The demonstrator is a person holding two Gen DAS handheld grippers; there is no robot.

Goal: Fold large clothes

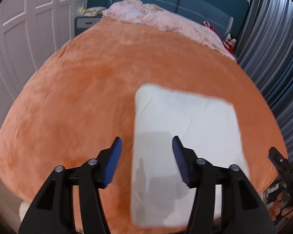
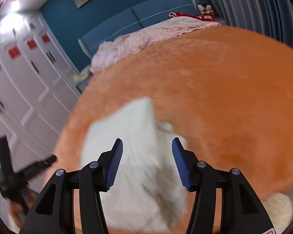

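Observation:
A white garment, folded into a rectangle, lies on the orange blanket near the bed's front edge. My left gripper is open and empty, held above the garment's left edge. In the right wrist view the same white garment is blurred by motion. My right gripper is open and empty above it. The other gripper shows at the right edge of the left wrist view and at the left edge of the right wrist view.
A crumpled pink quilt lies at the bed's head against a blue headboard. White wardrobe doors stand left, grey curtains right. Red items sit near the headboard. A fluffy cream thing lies beyond the bed's front edge.

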